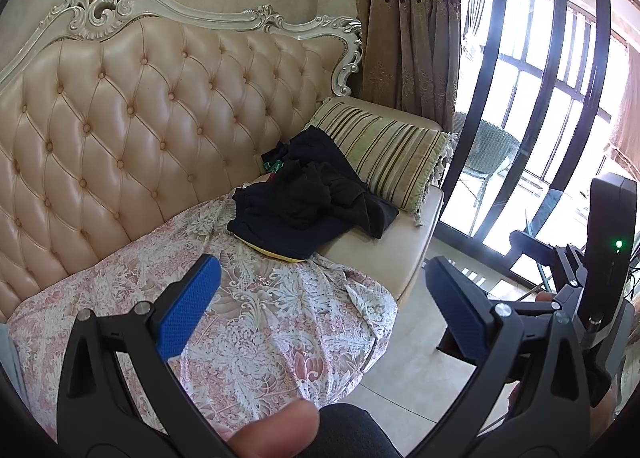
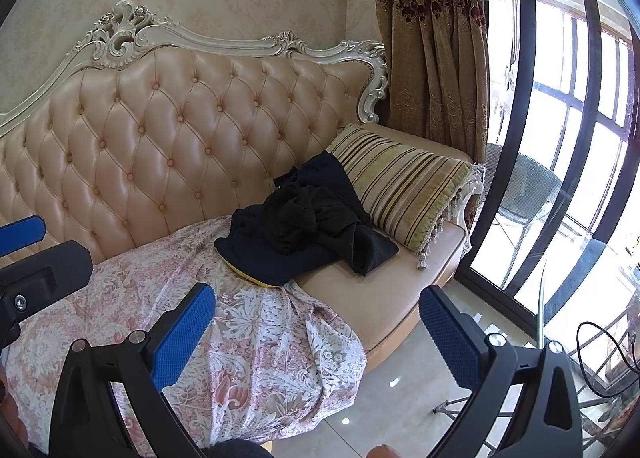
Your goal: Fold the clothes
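We are holding both tools up off the sofa, aimed at the seat. Nothing gripped yet.

Left gripper: fingers are standing wide apart, blue pads bare, nothing between them. Right gripper: same, spread wide and carrying nothing. We are likely keeping them open and back from the seat because the pick has not started; this reads as the approach stage.

The dark clothes are lying in a crumpled heap on the sofa seat, toward its window end, leaning against the striped cushion. Layers are bunched over one another, so edges and sleeves are hard to sort out. A yellow strip is peeking out under the heap's near edge; whether it is another garment we cannot tell. Part of the heap is overlapping the floral lace cover, which is draping over the sofa's front edge; the rest is resting on bare seat leather.

Relative to the fingers: in both wrist views the heap is sitting above and between the two pads, well apart from them, no contact. Left tool's body is showing at the left edge of the right view, so the two are working side by side in front of the sofa.

Judgement: folding not begun; heap needs lifting out and spreading first.
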Demonstrator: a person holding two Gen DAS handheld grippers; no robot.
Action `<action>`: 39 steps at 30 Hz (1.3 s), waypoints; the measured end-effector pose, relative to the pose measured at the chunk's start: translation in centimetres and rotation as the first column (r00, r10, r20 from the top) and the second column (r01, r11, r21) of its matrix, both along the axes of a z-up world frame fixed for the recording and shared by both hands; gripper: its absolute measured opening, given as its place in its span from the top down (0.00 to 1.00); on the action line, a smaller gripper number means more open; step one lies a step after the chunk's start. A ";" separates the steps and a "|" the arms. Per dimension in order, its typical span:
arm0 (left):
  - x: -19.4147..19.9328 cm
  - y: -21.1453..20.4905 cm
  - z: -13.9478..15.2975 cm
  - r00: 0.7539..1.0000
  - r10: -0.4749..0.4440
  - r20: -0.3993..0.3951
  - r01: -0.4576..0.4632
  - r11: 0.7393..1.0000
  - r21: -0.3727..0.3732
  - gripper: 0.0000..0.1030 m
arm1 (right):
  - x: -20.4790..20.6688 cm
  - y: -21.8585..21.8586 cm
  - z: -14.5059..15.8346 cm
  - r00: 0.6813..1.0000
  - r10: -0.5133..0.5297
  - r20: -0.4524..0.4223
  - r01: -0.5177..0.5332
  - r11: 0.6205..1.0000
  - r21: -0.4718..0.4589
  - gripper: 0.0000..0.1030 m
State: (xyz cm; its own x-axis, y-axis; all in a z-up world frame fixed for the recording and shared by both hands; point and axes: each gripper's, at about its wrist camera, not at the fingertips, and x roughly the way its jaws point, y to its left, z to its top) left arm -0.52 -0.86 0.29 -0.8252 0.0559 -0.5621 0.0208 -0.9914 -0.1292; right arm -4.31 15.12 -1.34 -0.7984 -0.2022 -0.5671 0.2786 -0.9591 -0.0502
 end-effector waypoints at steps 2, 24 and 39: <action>0.0 0.0 0.0 1.000 0.000 0.000 0.000 1.000 0.000 0.00 | 0.0 0.0 0.0 1.000 0.002 -0.001 -0.002 1.000 -0.001 0.00; -0.4 0.0 -0.2 1.000 0.005 0.009 -0.005 1.000 0.008 0.00 | -0.1 -0.1 -0.1 1.000 0.012 0.006 -0.012 1.000 -0.004 0.00; -6.5 -6.0 -5.9 0.997 -0.074 0.017 0.067 0.963 0.261 0.00 | -5.6 2.2 -5.9 0.997 -0.008 0.074 0.013 0.998 -0.061 0.00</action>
